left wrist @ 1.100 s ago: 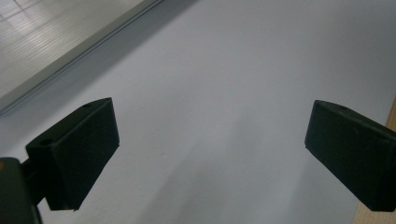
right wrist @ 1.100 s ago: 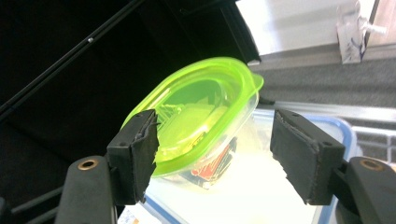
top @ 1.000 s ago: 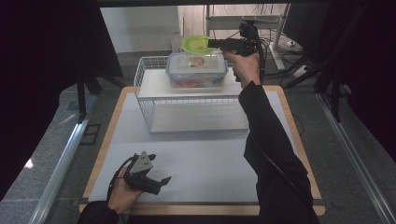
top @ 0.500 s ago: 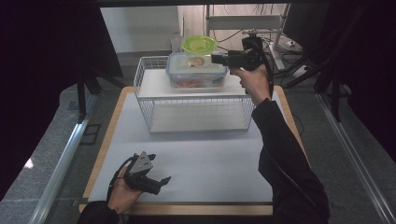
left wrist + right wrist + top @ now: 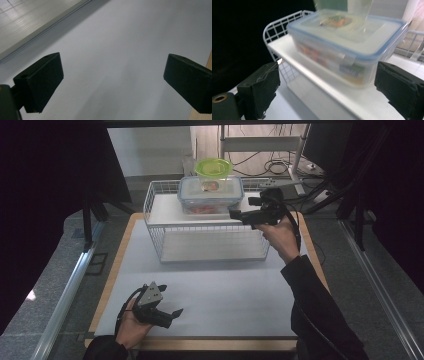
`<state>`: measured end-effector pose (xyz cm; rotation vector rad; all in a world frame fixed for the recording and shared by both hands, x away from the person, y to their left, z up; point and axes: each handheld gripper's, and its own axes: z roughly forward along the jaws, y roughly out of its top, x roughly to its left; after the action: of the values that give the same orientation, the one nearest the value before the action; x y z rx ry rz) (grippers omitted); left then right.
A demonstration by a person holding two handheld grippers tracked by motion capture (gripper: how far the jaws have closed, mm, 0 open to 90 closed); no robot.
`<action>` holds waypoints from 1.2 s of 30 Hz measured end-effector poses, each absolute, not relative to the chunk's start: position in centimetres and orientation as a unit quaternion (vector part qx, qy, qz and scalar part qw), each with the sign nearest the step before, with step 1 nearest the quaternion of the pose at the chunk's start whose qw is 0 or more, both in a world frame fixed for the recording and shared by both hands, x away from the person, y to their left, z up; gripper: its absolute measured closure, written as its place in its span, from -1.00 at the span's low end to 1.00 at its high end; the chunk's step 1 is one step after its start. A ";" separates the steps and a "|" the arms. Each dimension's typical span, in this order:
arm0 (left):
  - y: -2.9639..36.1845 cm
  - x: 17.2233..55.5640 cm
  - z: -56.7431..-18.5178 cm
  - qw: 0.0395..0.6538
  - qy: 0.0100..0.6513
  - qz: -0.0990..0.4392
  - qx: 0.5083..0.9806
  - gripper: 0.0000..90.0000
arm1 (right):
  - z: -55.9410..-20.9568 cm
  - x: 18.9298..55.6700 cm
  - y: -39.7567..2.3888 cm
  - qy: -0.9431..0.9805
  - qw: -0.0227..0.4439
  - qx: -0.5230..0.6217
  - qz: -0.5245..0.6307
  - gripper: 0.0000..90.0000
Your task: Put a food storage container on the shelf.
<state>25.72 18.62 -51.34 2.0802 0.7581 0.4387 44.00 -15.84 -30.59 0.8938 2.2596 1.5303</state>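
Right gripper (image 5: 235, 213) jaws just been opening, nothing between them, aimed at the lidded box (image 5: 210, 195) on the rack (image 5: 165, 210). Square up to the box's short sides before closing, clear of the green bowl (image 5: 213, 168) on top. Left gripper (image 5: 175, 312) released, idle.

Wood-edged table (image 5: 122, 251) with a pale grey mat (image 5: 225, 287) on top, dark curtains (image 5: 47, 195) hanging on both sides. Grey floor (image 5: 57, 265) around it, with a metal rail (image 5: 65, 295) running along the left side and another along the right. Behind: light wall (image 5: 150, 147), metal shelf frame (image 5: 260, 142), loose cables (image 5: 277, 166) on the floor.
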 end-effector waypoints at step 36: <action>18.5 25.6 -51.3 0.426 0.300 0.177 0.835 -0.95 | -39.9 37.5 -17.6 0.811 0.164 0.280 0.487 -1.00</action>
<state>25.64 18.55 -51.32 2.0860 0.7503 0.4422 37.55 -17.57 -39.91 0.7980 2.3110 1.3876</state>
